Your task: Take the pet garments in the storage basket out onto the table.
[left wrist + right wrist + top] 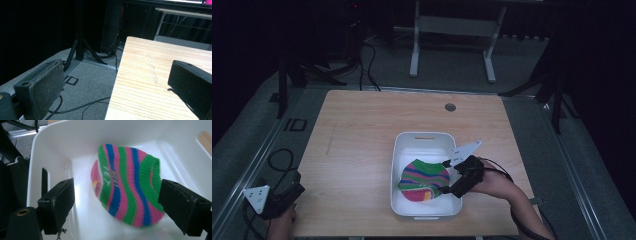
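A: From up high, where is the striped sock [424,179]?
B: In the white tub [426,141] on the worktop [357,135]. The right tool [455,189] is at its edge.
A: And the left tool [113,82]?
B: Wide open, holding nothing, by the worktop's corner.
A: The right tool's view?
B: Open too, the sock between its jaws. Next, I think, it closes on the sock.

Big letters "ID" on grey floor mat [294,124], left of wooden table [362,135], left middle of high view. Small yellow and white letters on striped sock [125,185], middle of right gripper view, too blurry to read. Black square sign on floor [71,80], lower left of left gripper view, no words.
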`<state>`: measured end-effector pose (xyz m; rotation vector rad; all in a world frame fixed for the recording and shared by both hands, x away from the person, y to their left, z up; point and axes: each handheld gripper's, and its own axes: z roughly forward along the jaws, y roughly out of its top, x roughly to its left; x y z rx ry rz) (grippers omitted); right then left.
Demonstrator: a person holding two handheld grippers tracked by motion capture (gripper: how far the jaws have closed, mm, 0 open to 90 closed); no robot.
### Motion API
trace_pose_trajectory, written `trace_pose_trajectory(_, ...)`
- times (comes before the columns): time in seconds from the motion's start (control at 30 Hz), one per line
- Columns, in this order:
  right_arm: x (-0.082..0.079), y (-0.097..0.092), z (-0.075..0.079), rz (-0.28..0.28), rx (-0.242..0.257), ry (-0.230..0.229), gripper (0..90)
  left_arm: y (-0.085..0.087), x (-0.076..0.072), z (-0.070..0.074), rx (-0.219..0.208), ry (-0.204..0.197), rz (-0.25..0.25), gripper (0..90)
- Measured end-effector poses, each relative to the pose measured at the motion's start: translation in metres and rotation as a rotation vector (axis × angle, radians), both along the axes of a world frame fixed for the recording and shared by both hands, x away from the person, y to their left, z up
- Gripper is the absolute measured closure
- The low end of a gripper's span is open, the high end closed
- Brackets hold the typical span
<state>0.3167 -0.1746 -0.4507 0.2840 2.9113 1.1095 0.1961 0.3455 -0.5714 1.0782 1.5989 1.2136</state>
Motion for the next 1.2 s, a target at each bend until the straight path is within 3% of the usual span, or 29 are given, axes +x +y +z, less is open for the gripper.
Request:
trace_pose_trajectory(0.3, 0.003, 0.037, -0.014, 0.056, -0.033, 0.030, 13.4, 0.001, 0.000, 0.000, -0.002, -0.001, -0.003, 1.2)
trace_pose_trajectory(0.47, 0.003, 0.063, -0.024, 0.100, -0.087, 0.031, 14.3, 0.001, 0.000, 0.000, -0.002, -0.001, -0.007, 1.2)
trace_pose_trajectory(0.63, 0.004, 0.079, -0.026, 0.124, -0.122, 0.020, 14.5, 0.001, 0.000, 0.000, -0.002, 0.000, -0.008, 1.2)
trace_pose_trajectory(0.83, 0.004, 0.096, -0.041, 0.144, -0.191, 0.030, 16.2, 0.001, 0.000, 0.000, -0.002, 0.000, -0.010, 1.2)
trace_pose_trajectory(1.0, 0.002, 0.108, -0.053, 0.146, -0.277, 0.003, 23.0, 0.001, 0.000, 0.000, -0.003, 0.000, -0.011, 1.2)
trace_pose_trajectory(1.2, -0.004, 0.114, -0.062, 0.174, -0.383, -0.071, 38.3, 0.002, 0.000, 0.000, -0.009, -0.004, -0.011, 1.2)
